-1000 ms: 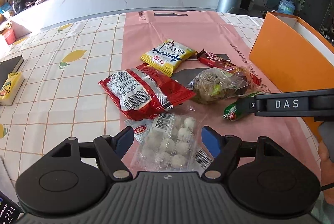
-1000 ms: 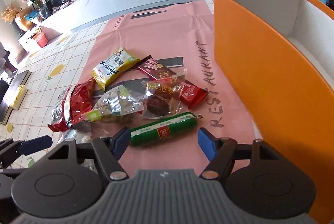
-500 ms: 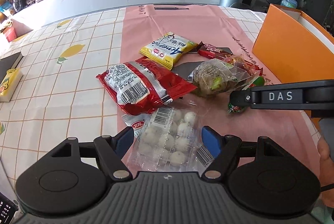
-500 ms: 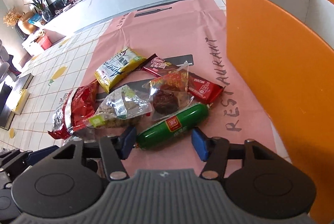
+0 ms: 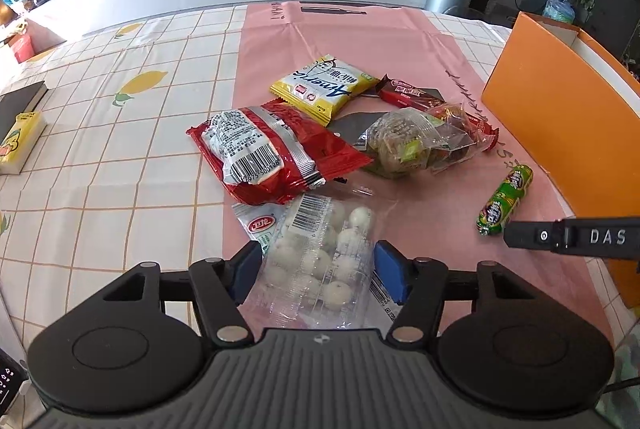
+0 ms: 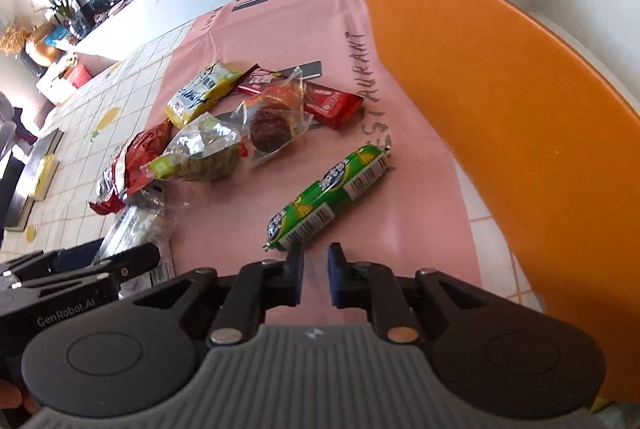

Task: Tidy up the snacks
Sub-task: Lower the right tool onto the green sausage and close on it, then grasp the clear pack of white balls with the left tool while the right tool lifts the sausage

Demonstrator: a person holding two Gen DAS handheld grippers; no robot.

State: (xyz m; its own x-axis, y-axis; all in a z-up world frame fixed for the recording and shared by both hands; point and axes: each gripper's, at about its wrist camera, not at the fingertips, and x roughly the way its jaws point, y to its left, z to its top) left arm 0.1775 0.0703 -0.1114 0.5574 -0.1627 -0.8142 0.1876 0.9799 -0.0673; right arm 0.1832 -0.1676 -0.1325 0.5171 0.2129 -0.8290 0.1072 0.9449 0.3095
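A clear pack of white balls (image 5: 320, 261) lies on the pink cloth between the blue pads of my left gripper (image 5: 316, 265). Its jaws are closing and both pads touch the pack's sides. In the right wrist view a green sausage (image 6: 332, 193) lies slanted on the cloth just ahead of my right gripper (image 6: 316, 257). Those jaws are closing and stand nearly together, with only a narrow gap of bare cloth between them. The sausage's near end sits by the left fingertip, outside the pads. The same sausage (image 5: 506, 203) shows in the left wrist view.
An open orange box (image 6: 500, 89) stands at the right, close to the sausage. A red packet (image 5: 272, 153), a yellow packet (image 5: 324, 87), a clear bag of greenish snacks (image 5: 400, 145) and a red bar (image 5: 412, 95) lie mid-table. A yellow carton (image 5: 16, 145) sits far left.
The left jaws have closed in onto the pack of white balls. The right jaws have closed, and the sausage that lay between them now lies ahead of the tips, nearer the orange box.
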